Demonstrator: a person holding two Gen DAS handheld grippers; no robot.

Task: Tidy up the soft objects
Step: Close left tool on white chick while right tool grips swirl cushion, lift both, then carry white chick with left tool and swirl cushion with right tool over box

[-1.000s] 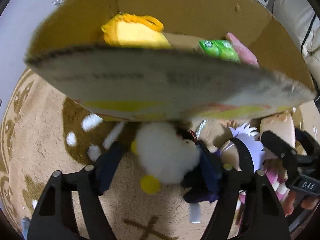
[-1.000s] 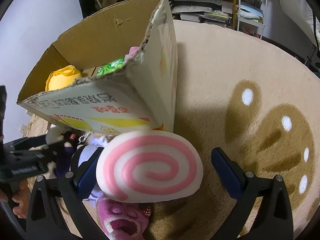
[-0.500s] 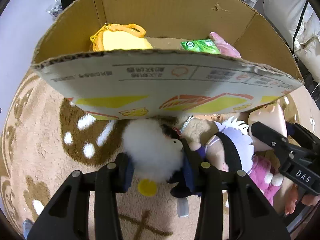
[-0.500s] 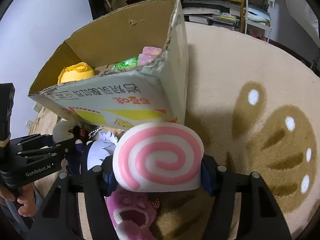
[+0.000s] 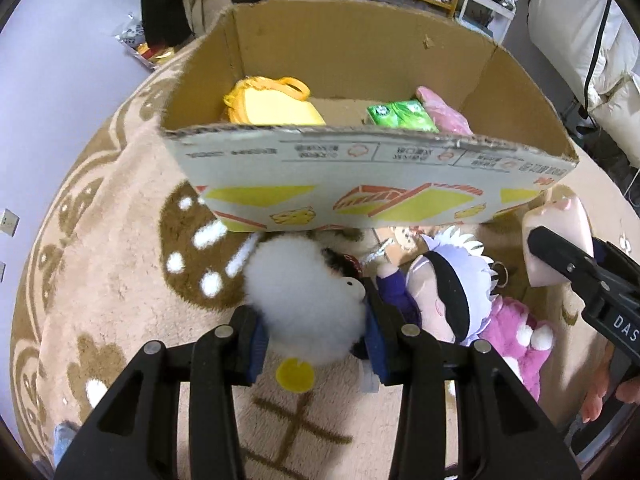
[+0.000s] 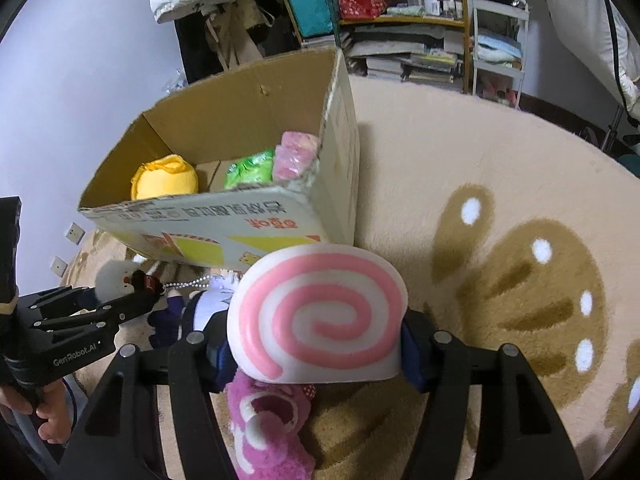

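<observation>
Fluff fills the left wrist view: the left gripper (image 5: pixel 314 338) is clamping a white puffball toy (image 5: pixel 306 300) between its blue pads, squeezing it on both sides just above the beige rug (image 5: pixel 120 280). A yellow foot (image 5: pixel 295 374) is hanging below the toy. Just ahead, the cardboard box (image 5: pixel 360 184) is standing open, its printed wall facing the camera. Inside it, a yellow plush (image 5: pixel 272 102) is lying at the left, with a green pack (image 5: pixel 400 112) and a pink item (image 5: pixel 442 110) at the right. Beside the puffball, a doll (image 5: pixel 448 292) with pale hair and a black band is lying on the rug, touching a magenta plush (image 5: pixel 516 340). At the right edge the right gripper (image 5: pixel 576 268) is pressing against a pale pink-and-white cushion (image 5: pixel 556 240).

From the right wrist view, the right gripper (image 6: pixel 316 350) is gripping a swirl cushion (image 6: pixel 320 316), white with a pink spiral, its pads pushing in on both flanks. The cushion is hovering over the magenta plush (image 6: pixel 268 428), near the box (image 6: pixel 224 224) corner. The yellow plush (image 6: pixel 164 178), green pack (image 6: pixel 248 168) and pink item (image 6: pixel 296 154) are sitting in the box. At the left, the left gripper (image 6: pixel 128 286) is holding the puffball toy (image 6: pixel 114 276), and a hand (image 6: pixel 44 416) is wrapping its handle. Shelves (image 6: pixel 400 40) of clutter are standing beyond the rug (image 6: pixel 480 160).
</observation>
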